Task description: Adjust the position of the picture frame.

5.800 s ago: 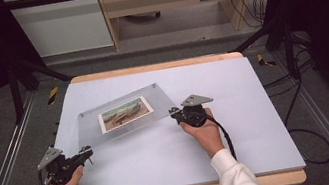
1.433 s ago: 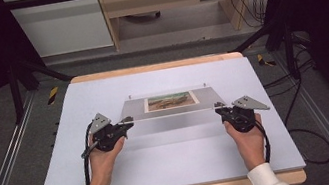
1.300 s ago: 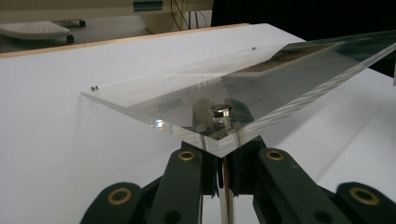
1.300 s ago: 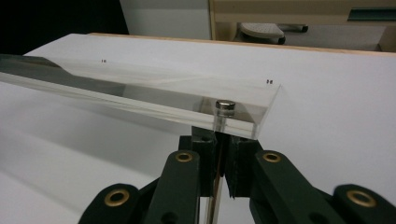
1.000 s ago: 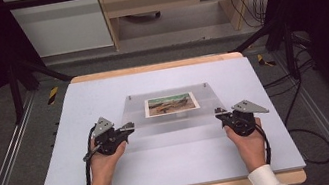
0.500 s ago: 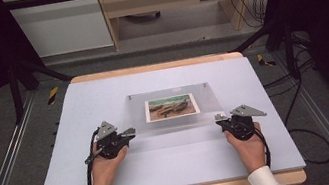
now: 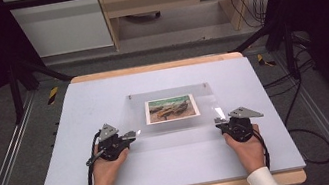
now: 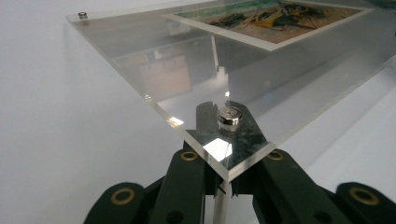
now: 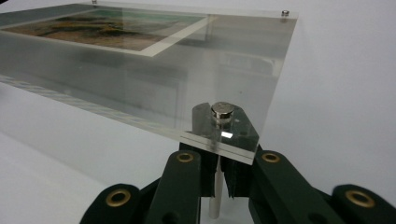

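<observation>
1. The table (image 7: 83, 136) is filling the middle of the high view, a broad flat rectangle with a smooth matte pale-lavender top and a light wooden edge showing along its near and far sides.
2. The acrylic frame (image 7: 172, 121) is sitting at the centre of that view, a clear, glossy rectangular pane with polished edges; its near edge is being held up while its far edge is lying toward the table.
3. The picture (image 7: 171, 108) is lying flat inside the pane, a small white-bordered rectangle in greens and browns.
4. The left hand-held gripper (image 7: 131, 135), matte black with brass-ringed pivots, is sitting at the lower left of centre, jaws clamped on the frame's near left corner.
5. The right hand-held gripper (image 7: 219, 123) is sitting at the lower right of centre, jaws clamped on the near right corner.
6. A shiny round metal stud (image 8: 229, 115) is standing on the left corner; a matching stud (image 9: 222, 111) is capping the right one.
</observation>
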`<state>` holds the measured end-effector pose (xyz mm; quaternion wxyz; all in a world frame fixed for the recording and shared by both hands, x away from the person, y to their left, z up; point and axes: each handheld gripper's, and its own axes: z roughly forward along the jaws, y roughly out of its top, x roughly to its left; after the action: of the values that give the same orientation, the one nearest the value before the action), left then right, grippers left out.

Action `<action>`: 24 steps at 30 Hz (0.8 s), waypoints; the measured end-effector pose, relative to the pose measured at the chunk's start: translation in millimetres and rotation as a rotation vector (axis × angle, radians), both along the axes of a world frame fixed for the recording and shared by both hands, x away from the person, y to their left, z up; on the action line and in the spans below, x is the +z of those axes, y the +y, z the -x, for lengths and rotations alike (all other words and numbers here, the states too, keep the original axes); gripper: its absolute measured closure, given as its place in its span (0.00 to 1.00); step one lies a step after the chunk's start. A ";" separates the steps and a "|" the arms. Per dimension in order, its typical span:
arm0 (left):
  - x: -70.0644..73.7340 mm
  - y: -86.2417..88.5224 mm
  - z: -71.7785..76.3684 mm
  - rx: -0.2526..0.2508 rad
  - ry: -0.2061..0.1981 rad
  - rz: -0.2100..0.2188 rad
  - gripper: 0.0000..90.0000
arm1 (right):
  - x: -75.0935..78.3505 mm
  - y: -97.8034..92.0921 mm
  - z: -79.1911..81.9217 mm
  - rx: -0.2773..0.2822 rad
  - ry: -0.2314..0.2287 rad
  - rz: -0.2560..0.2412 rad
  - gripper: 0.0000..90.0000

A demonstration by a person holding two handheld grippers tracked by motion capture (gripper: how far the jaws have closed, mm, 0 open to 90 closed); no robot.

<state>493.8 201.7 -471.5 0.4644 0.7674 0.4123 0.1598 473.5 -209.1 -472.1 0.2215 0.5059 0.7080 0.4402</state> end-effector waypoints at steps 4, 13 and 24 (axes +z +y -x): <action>-1.7 -0.8 -0.2 -0.003 0.001 -0.015 0.93 | -1.2 0.0 -0.4 0.000 0.008 0.002 0.94; -3.3 -2.4 0.3 -0.003 0.006 -0.022 0.93 | -2.2 -0.6 -1.5 -0.004 0.015 0.012 0.94; -6.1 -3.5 0.0 0.008 0.004 -0.039 0.93 | -4.1 0.1 -1.0 -0.005 0.031 0.011 0.94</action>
<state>493.7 198.2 -477.6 0.4477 0.7751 0.4130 0.1681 474.6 -209.0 -476.2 0.2146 0.5132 0.7123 0.4280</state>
